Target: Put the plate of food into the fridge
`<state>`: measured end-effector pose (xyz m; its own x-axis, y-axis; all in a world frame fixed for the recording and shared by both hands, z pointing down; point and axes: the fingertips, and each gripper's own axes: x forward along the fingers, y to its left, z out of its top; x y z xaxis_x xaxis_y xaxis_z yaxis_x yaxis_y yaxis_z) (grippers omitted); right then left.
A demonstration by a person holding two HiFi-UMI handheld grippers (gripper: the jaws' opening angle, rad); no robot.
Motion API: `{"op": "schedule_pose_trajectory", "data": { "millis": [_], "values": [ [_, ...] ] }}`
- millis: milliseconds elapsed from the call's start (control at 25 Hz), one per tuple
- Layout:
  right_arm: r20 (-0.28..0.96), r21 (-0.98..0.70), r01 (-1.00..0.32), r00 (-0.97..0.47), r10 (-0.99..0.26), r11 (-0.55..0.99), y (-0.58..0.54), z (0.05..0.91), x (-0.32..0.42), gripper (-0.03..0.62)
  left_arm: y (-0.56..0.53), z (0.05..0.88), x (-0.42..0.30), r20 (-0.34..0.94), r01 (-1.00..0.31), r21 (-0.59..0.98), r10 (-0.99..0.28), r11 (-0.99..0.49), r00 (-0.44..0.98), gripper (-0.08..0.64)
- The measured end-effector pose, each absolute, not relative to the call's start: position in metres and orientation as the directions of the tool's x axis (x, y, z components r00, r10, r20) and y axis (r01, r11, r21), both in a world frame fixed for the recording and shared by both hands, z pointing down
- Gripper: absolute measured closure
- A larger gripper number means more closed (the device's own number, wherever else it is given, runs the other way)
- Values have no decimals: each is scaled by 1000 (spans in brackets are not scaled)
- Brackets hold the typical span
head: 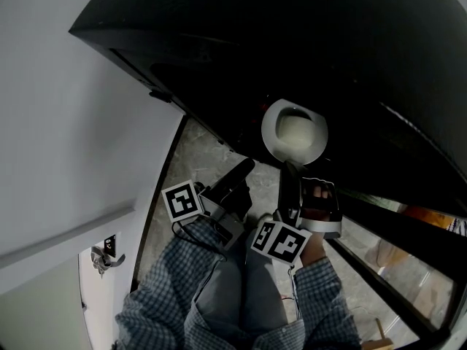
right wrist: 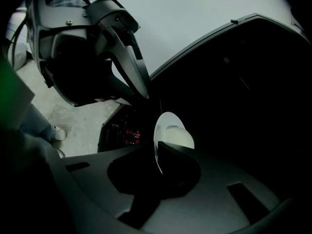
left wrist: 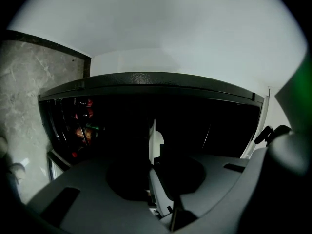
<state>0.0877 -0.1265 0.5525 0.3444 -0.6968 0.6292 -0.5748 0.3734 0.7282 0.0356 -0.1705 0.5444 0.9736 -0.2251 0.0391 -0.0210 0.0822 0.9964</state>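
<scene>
Your left gripper's (left wrist: 152,164) grey plastic body fills the bottom of the view. Its two dark jaws stand close together, with a white plate (left wrist: 155,143) showing edge-on in the narrow gap as a thin upright sliver, though you cannot tell whether they press on it. Beyond them gapes the wide black fridge interior (left wrist: 204,116) under its dark curved rim, with small red and orange items (left wrist: 83,123) on shelves at its left, a grey marbled surface (left wrist: 29,82) further left and a plain white wall (left wrist: 185,28) above.
</scene>
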Motion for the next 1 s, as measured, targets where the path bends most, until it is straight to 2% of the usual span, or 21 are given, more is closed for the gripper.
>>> {"op": "schedule_pose_trajectory", "data": {
  "millis": [200,1000],
  "values": [
    [623,737,-567,355,-697,369,-134,552,91,560,-163,546,22,58,-43,996,-224,75,973,520],
    [598,762,-543,380,-705,354,-154,551,114,558,-144,553,3,113,-100,992,-201,73,973,520]
  ]
}}
